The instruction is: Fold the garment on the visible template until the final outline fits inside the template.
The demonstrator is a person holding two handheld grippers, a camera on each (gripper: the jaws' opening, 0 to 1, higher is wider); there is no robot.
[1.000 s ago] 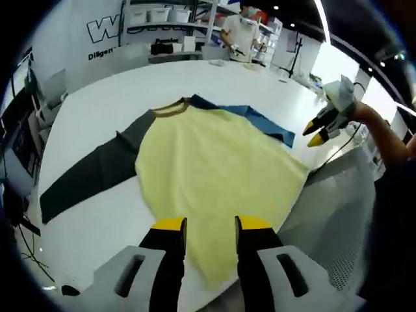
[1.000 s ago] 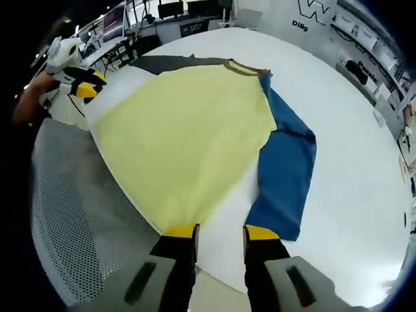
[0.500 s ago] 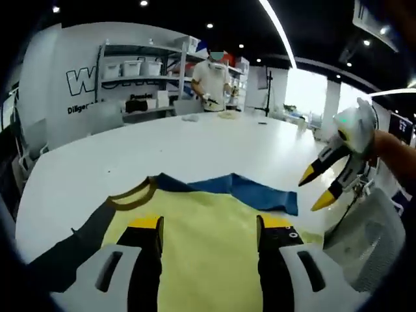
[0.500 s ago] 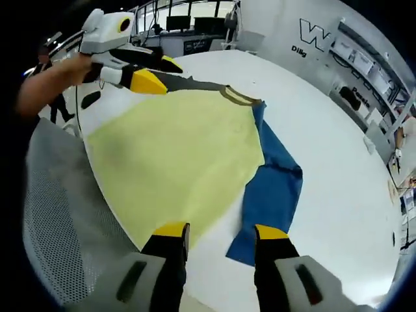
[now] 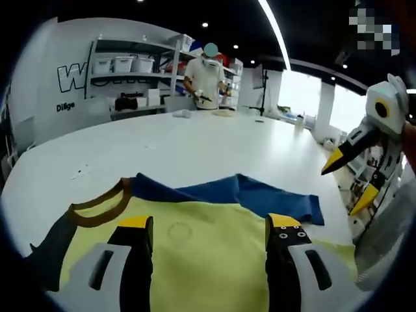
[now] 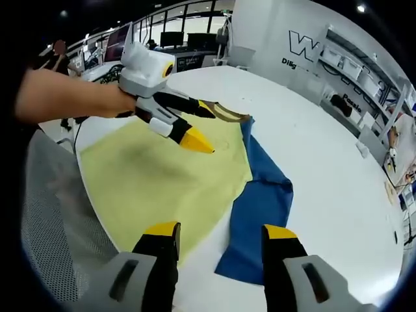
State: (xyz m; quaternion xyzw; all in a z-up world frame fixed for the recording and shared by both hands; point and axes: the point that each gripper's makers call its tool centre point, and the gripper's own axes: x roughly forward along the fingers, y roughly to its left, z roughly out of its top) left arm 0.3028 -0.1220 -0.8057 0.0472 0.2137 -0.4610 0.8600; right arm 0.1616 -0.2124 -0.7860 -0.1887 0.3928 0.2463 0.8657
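Note:
A shirt lies flat on the white table (image 5: 195, 143): yellow body (image 5: 201, 247), brown collar (image 5: 97, 211), dark grey sleeve (image 5: 42, 257), blue sleeve (image 5: 253, 195). My left gripper (image 5: 209, 224) hovers low over the yellow body, open, with nothing between its jaws. In the right gripper view that left gripper (image 6: 200, 125), held by a hand (image 6: 71, 94), hangs above the yellow body (image 6: 143, 175) near the collar (image 6: 229, 116). My right gripper (image 6: 220, 231) stands open at the shirt's hem, beside the blue sleeve (image 6: 260, 205). It also shows as the right gripper (image 5: 348, 180) off the table's edge.
A mesh chair (image 6: 45, 221) stands close to the table edge by the hem. A person (image 5: 203, 75) works at the far side of the table, in front of shelves (image 5: 123, 71) with boxes. Desks with monitors (image 6: 169, 29) stand behind the table.
The left gripper has come in from the table's edge to above the middle of the yellow body, nearer the collar. The right gripper has stayed at the hem, both open throughout.

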